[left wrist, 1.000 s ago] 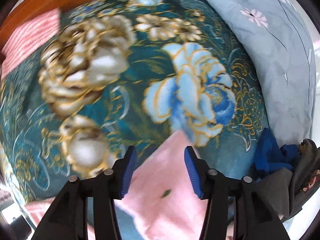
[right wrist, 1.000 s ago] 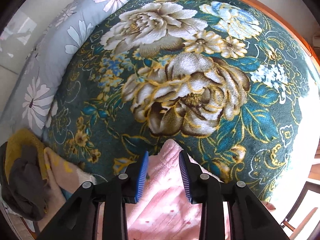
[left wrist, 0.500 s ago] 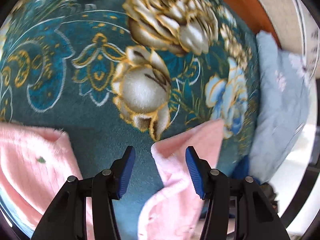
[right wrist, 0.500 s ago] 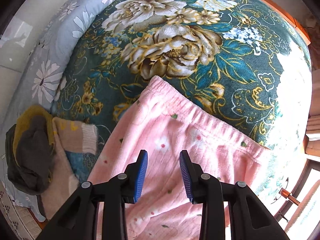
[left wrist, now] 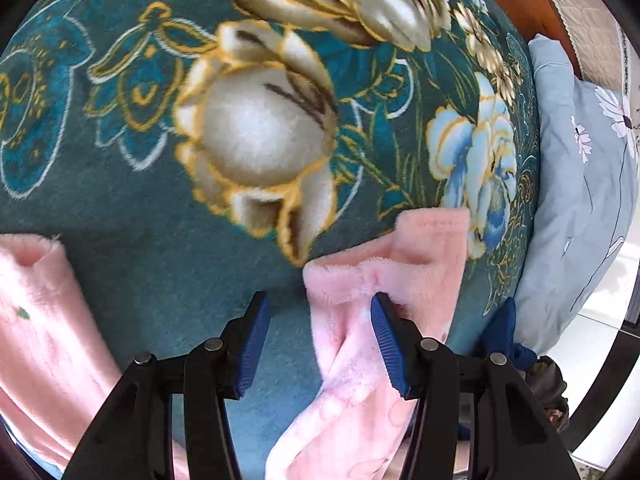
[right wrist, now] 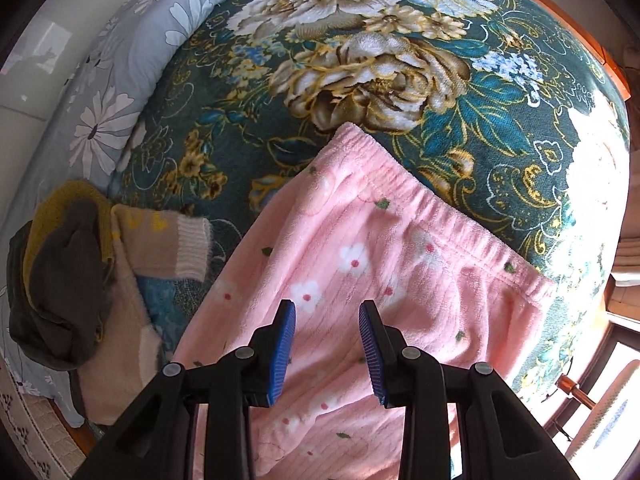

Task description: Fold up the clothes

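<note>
- Left gripper (left wrist: 318,322): fingers spread apart, holding nothing. The hem of one leg of the pink trousers (left wrist: 384,276) lies between the fingers, close against the right-hand finger (left wrist: 386,340); contact cannot be confirmed.
- Right gripper (right wrist: 327,334): fingers also spread, empty, poised over the seat area of the pink trousers (right wrist: 380,264), with the fabric passing beneath both fingers.
- Step in hand, as judged: the garment is laid out flat and the leg end is being lined up for a grasp, ahead of the first fold.
- Next move calls for closing the left fingers on the hem through both layers, then carrying it toward the waistband.
- Garment condition: fluffy pink fleece with small white flowers and green flecks. The elastic waistband (right wrist: 436,204) lies ahead of the right fingers, gathered but flat. The near leg hem is curled and slightly twisted; the second leg (left wrist: 36,300) lies well to the left of the left fingers.
- Surroundings: the trousers rest on a bed with a teal floral blanket (right wrist: 360,60). A pile of other clothes (right wrist: 80,264) sits left of the right fingers.
</note>
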A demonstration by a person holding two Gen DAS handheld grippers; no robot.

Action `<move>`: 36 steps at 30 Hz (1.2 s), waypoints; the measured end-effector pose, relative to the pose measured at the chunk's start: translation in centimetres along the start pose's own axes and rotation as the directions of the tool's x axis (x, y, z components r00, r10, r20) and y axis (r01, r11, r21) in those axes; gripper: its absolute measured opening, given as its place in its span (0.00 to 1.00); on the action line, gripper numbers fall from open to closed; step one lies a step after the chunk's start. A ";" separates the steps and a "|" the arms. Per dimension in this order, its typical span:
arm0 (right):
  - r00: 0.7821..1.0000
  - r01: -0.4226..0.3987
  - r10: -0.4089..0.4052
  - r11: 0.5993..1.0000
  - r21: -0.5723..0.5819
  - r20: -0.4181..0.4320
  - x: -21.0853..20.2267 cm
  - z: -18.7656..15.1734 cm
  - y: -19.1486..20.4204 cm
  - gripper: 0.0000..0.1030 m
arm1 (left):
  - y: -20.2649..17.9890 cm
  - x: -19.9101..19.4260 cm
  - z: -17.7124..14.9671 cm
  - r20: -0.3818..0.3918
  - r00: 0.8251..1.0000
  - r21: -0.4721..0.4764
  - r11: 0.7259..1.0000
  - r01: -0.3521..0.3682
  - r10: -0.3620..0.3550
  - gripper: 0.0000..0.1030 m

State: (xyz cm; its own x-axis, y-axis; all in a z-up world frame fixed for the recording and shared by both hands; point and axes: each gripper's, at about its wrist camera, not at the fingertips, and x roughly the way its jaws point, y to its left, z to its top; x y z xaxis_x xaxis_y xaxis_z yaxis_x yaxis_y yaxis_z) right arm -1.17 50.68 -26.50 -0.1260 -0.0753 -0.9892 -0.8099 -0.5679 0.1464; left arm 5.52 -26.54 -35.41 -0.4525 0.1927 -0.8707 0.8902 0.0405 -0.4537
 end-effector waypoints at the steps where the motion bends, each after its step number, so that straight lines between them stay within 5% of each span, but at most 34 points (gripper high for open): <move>1: 1.000 0.000 -0.001 1.000 -0.003 -0.004 0.2 -0.1 0.2 0.35 | -0.2 0.0 0.1 -0.001 1.000 -0.002 1.000 0.001 -0.001 0.50; 3: 1.000 0.005 -0.006 1.000 -0.010 -0.013 0.6 -0.2 0.4 0.35 | -0.2 0.1 0.3 -0.009 1.000 -0.020 1.000 0.015 -0.015 0.45; 4: 1.000 0.008 -0.008 1.000 -0.012 -0.018 0.8 -0.2 0.5 0.35 | -0.2 0.1 0.4 -0.016 0.999 -0.038 0.999 0.033 -0.034 0.32; 6: 1.000 0.011 -0.011 1.000 -0.010 -0.027 1.2 -0.4 0.6 0.35 | -0.2 0.3 0.6 -0.026 0.999 -0.065 0.997 0.042 -0.044 0.23; 10: 0.999 0.011 -0.012 1.000 -0.005 -0.042 1.9 -0.6 0.7 0.35 | -1.1 -0.1 1.0 -0.010 1.000 -0.018 1.000 -0.005 0.004 0.05; 17: 0.999 0.003 -0.003 1.000 -0.020 -0.042 2.1 -0.5 1.0 0.35 | -2.8 -3.9 1.5 -0.007 0.999 0.113 0.992 0.048 -0.048 0.05; 23: 0.999 0.003 -0.004 1.000 -0.012 -0.049 2.1 -0.7 0.5 0.35 | 1.0 -5.8 -0.2 0.083 0.993 -0.030 0.996 0.089 -0.086 0.05; 30: 0.999 -0.002 0.002 1.000 0.001 -0.050 2.1 -0.7 0.1 0.35 | 7.3 -3.8 -0.4 0.065 0.996 -0.187 0.981 -0.045 0.059 0.05; 32: 0.999 -0.004 0.003 1.000 -0.010 -0.052 2.1 -0.8 0.3 0.35 | 8.5 -4.1 -0.6 0.059 0.998 -0.237 0.971 0.025 -0.011 0.09; 34: 0.999 -0.002 0.001 1.000 -0.016 -0.052 2.2 -0.8 0.4 0.35 | 8.6 -5.3 -0.8 0.080 0.994 -0.220 0.971 0.095 -0.079 0.35; 36: 0.999 -0.001 0.001 1.000 -0.011 -0.055 2.3 -0.9 0.4 0.35 | 8.1 -6.3 -1.1 0.102 0.985 -0.184 0.970 0.157 -0.140 0.41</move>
State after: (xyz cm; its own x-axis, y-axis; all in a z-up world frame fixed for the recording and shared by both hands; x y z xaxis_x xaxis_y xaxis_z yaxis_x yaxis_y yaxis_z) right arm -1.28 49.54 -28.76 -0.0951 -0.1204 -0.9882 -0.8033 -0.5770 0.1477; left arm 15.65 -26.36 -33.39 -0.5753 0.0838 -0.8137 0.8026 0.2496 -0.5418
